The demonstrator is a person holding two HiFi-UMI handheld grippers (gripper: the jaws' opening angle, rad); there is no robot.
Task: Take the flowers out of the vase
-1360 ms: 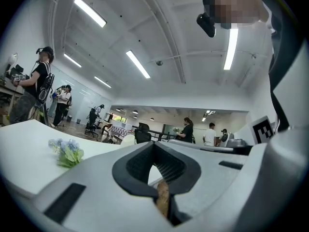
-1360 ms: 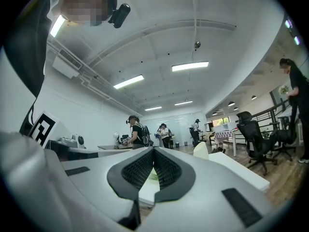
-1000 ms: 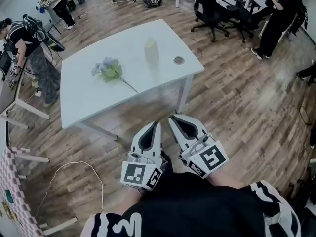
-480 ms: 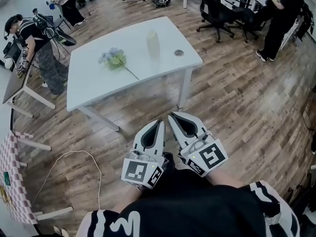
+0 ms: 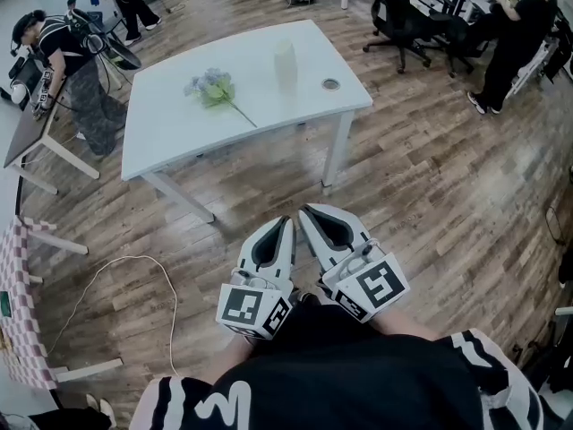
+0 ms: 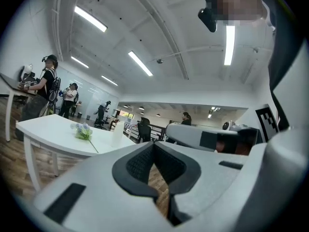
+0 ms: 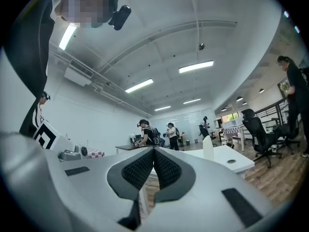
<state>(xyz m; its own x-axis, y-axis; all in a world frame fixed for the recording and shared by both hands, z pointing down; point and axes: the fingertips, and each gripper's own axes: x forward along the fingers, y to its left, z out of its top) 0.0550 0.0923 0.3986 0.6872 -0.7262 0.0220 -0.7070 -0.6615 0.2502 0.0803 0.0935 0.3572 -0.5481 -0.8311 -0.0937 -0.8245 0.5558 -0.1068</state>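
A bunch of pale blue flowers (image 5: 212,88) lies flat on the white table (image 5: 179,133), its stem pointing towards the near edge. The white vase (image 5: 285,64) stands upright to their right, with nothing showing in it. Both grippers are held close to my body over the wooden floor, well short of the table. My left gripper (image 5: 285,224) and right gripper (image 5: 304,211) are shut and hold nothing. The left gripper view has the left gripper (image 6: 154,146), the flowers (image 6: 83,131) and the vase (image 6: 117,133) far ahead. In the right gripper view the right gripper (image 7: 154,151) points past the vase (image 7: 208,149).
A round cable hole (image 5: 331,84) sits near the table's right end. A white cable (image 5: 134,267) loops on the floor at left, beside a checked cloth (image 5: 18,303). A person (image 5: 76,61) stands by a desk at left; office chairs (image 5: 394,12) and another person (image 5: 515,34) are at back right.
In the head view the table has slid a little up and farther off, showing more floor before it. Both grippers stay shut, side by side near my body.
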